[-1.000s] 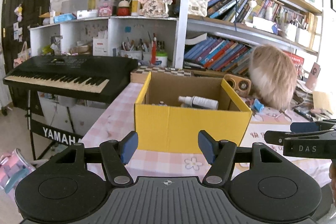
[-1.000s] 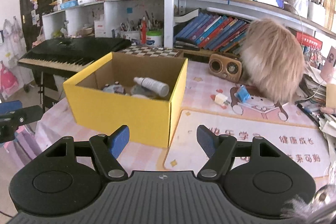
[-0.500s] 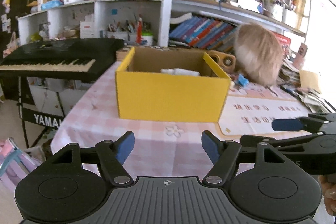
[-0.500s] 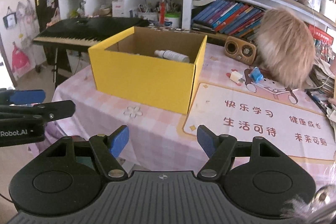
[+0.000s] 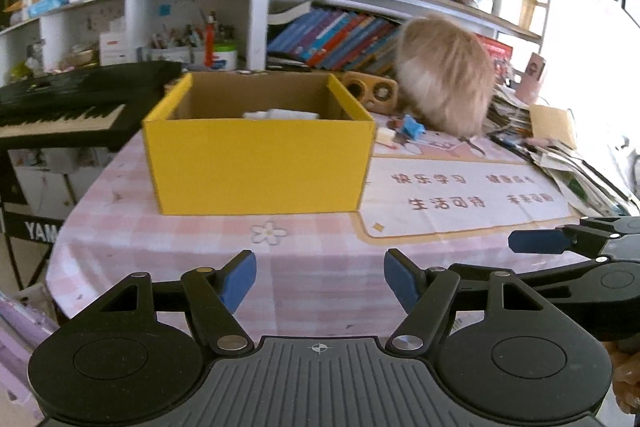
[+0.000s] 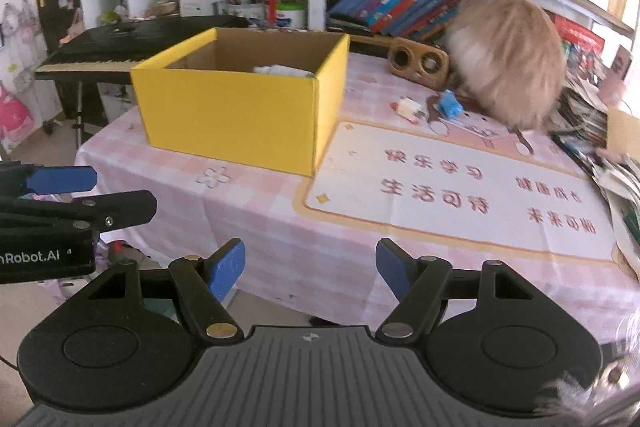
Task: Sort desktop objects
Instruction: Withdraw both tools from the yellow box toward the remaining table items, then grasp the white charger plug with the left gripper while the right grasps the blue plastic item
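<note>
A yellow cardboard box (image 5: 260, 163) (image 6: 236, 115) stands on the pink checked tablecloth (image 5: 312, 259); white items (image 5: 280, 115) lie inside it. My left gripper (image 5: 320, 281) is open and empty, held back off the table's near edge. My right gripper (image 6: 310, 265) is open and empty, also off the near edge. Each shows in the other's view, the left gripper (image 6: 60, 183) at the left and the right gripper (image 5: 536, 241) at the right. A small white piece (image 6: 406, 107) and a blue piece (image 6: 448, 105) lie beyond the box.
A printed desk mat (image 6: 460, 187) covers the table's right half. A furry beige object (image 6: 508, 55) and a wooden speaker (image 6: 418, 63) sit at the back. Stacked papers (image 5: 560, 155) lie at the right. A black keyboard (image 5: 68, 107) stands left, bookshelves behind.
Both grippers have pulled back from the box toward the near edge of the table and dropped lower. Both stay open and empty.
</note>
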`<state>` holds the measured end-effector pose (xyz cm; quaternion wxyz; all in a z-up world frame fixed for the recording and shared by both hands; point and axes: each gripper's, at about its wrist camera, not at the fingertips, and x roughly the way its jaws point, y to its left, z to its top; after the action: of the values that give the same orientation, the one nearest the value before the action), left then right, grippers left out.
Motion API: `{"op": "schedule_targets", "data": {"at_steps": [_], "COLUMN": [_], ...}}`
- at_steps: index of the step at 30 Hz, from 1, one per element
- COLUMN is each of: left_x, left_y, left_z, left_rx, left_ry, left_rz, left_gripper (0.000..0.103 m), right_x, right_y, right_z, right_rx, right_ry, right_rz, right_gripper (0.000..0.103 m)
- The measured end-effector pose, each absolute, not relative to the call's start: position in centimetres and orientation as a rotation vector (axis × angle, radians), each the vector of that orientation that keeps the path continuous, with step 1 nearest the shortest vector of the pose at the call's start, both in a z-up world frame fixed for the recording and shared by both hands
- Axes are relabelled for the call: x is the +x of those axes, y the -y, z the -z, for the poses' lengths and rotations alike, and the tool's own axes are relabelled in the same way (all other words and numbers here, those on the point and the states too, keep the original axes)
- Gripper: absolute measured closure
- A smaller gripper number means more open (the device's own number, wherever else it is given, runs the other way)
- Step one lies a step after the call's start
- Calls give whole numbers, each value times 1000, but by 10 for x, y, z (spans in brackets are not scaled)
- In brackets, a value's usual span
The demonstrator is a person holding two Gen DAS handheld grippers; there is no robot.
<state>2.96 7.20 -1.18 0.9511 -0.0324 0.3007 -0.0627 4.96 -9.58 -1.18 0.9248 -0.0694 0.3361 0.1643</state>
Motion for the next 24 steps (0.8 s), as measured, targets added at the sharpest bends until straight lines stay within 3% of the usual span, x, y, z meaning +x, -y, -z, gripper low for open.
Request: {"op": "schedule_targets", "data": {"at_steps": [24], "left_x": [94], "left_y": [20], "left_z": [26], "left_rx": [-35], "left_ry": [-689], "left_rz": [285], "left_gripper": [30], "right_x": [87], "right_y": [186], "right_z": [27], "right_rx": [-73], "right_ry": [-775], "right_rz": [-193], "right_gripper": [32]}}
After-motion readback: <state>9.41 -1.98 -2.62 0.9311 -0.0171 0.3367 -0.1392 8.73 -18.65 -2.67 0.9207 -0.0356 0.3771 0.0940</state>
